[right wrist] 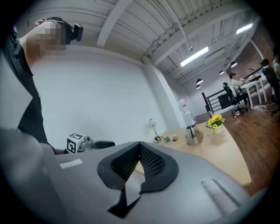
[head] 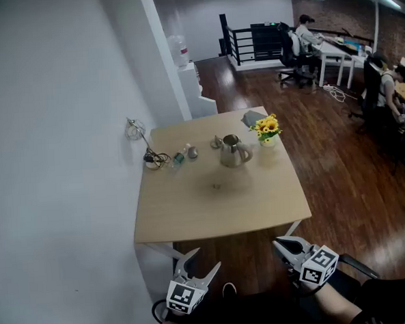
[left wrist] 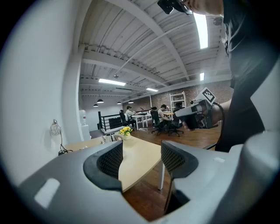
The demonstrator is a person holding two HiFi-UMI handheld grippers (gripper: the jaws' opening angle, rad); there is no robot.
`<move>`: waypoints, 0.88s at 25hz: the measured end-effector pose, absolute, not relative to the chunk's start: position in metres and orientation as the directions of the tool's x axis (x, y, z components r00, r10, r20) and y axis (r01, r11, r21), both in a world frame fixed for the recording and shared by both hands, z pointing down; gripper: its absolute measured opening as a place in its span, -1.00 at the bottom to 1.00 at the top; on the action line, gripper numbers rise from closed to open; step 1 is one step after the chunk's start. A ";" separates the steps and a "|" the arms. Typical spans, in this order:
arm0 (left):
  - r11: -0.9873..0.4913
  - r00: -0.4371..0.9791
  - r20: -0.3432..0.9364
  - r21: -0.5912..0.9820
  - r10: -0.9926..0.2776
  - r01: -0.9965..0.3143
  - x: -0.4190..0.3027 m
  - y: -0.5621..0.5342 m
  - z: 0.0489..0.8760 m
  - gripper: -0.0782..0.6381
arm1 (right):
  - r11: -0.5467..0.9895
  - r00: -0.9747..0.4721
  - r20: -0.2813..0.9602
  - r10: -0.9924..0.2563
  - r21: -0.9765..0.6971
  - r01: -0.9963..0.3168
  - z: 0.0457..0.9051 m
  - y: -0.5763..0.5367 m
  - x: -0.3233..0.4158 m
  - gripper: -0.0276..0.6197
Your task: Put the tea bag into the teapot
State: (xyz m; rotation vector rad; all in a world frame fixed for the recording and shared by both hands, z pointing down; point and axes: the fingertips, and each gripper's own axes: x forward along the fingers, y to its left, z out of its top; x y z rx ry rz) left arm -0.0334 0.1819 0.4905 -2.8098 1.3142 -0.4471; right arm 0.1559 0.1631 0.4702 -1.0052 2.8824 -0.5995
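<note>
A metal teapot [head: 233,151] stands at the far middle of the wooden table [head: 192,217], its lid [head: 216,143] lying just left of it. A small greenish packet [head: 178,157], too small to identify as the tea bag, lies further left. Both grippers hang low in front of the table's near edge, away from everything. My left gripper [head: 202,262] is open and empty, its jaws wide apart in the left gripper view [left wrist: 141,153]. My right gripper [head: 281,243] is shut with nothing in it; its pads [right wrist: 151,159] meet. The teapot [right wrist: 191,134] shows far off in the right gripper view.
A pot of yellow flowers [head: 266,129] stands right of the teapot. A tangled cable [head: 154,159] and a small lamp [head: 135,130] sit by the white wall at the table's left. A grey object [head: 253,117] lies at the far corner. People sit at desks [head: 332,47] across the wood floor.
</note>
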 end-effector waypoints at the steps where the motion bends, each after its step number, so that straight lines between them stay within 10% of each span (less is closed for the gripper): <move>1: -0.647 0.607 0.249 -0.126 -0.755 -0.752 -0.033 0.181 0.490 -0.03 | 0.719 -0.792 0.094 -0.603 -0.365 -0.591 0.469 0.162 0.156 -0.89; 22: -0.653 0.617 0.250 -0.094 -0.746 -0.752 -0.058 0.100 0.515 -0.03 | 0.714 -0.792 0.129 -0.596 -0.367 -0.597 0.488 0.088 0.126 -0.89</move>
